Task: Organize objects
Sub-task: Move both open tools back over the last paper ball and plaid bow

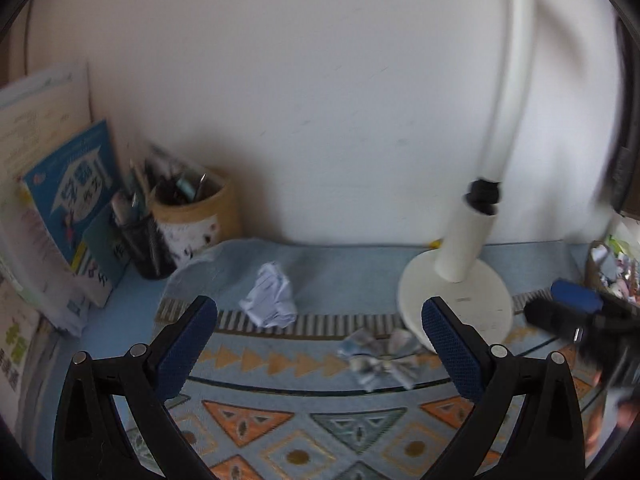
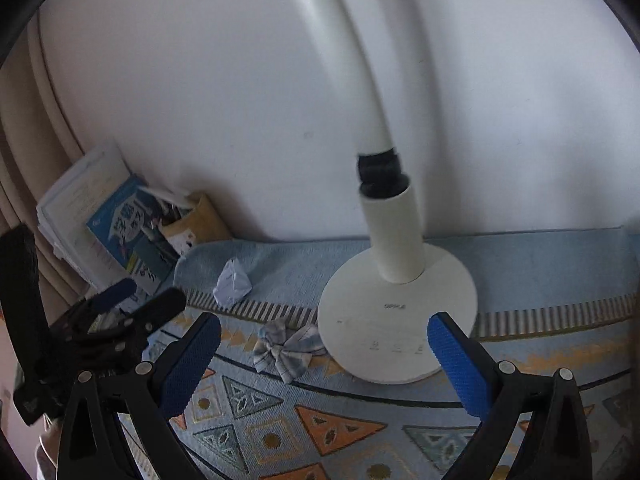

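Observation:
A crumpled white paper ball (image 1: 271, 295) lies on the patterned blue mat (image 1: 304, 420), ahead of my open, empty left gripper (image 1: 320, 344). A plaid fabric bow (image 1: 380, 356) lies between its fingers, further on, beside the white lamp base (image 1: 456, 300). In the right wrist view my right gripper (image 2: 324, 360) is open and empty; the bow (image 2: 288, 348) and lamp base (image 2: 396, 320) sit just ahead between its fingers, the paper ball (image 2: 233, 282) further left. The left gripper (image 2: 128, 312) shows at left.
Books (image 1: 72, 208) lean on the wall at the left, beside a black mesh pen cup (image 1: 142, 240) and a yellow pen holder (image 1: 192, 208). A basket of small items (image 1: 612, 268) stands at the right edge. The lamp's white stem (image 1: 508, 100) rises against the wall.

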